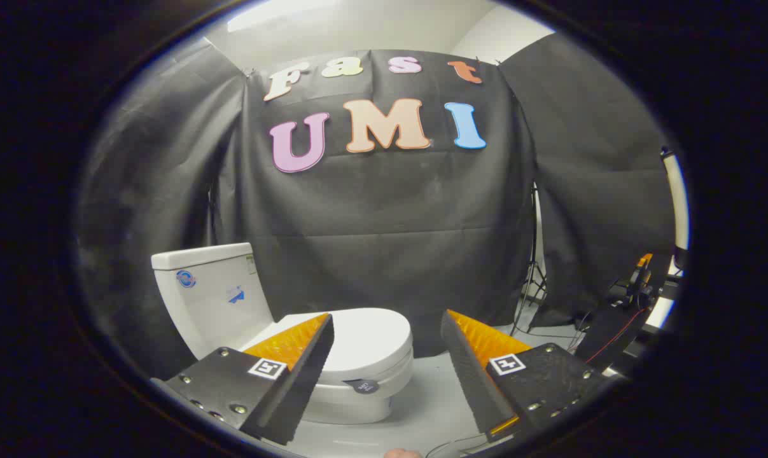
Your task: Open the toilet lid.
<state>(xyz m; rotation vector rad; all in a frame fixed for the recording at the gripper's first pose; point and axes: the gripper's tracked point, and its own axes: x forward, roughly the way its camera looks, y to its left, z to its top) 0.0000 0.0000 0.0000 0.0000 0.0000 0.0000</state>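
Gripper view, looking forward along the two fingers of the gripper (387, 331) at the bottom of the frame. The jaws stand spread wide apart, pinching nothing; each finger (294, 375) carries a small square marker on its upper face. The toilet (307, 337) sits in the lower left of the frame, on a pale floor (428, 407), just ahead of and partly behind the left-hand finger, with most of the bowl showing in the gap between the two fingers. Its lid (368, 337) lies flat and closed over the seat, white and oval, and neither finger touches it. A small dark tab (361, 385) shows at the front edge of the bowl below the lid. The tank (209, 289) rises behind the bowl toward the left, upright, with a round sticker and a small blue sticker on its face. Black cloth (390, 222) hangs behind the toilet as the booth's wall and fills the middle of the frame. At the lower right, beyond the right-hand finger, stand a thin tripod stand (535, 273) and some dark equipment with cables (625, 305), too blurred to identify further.
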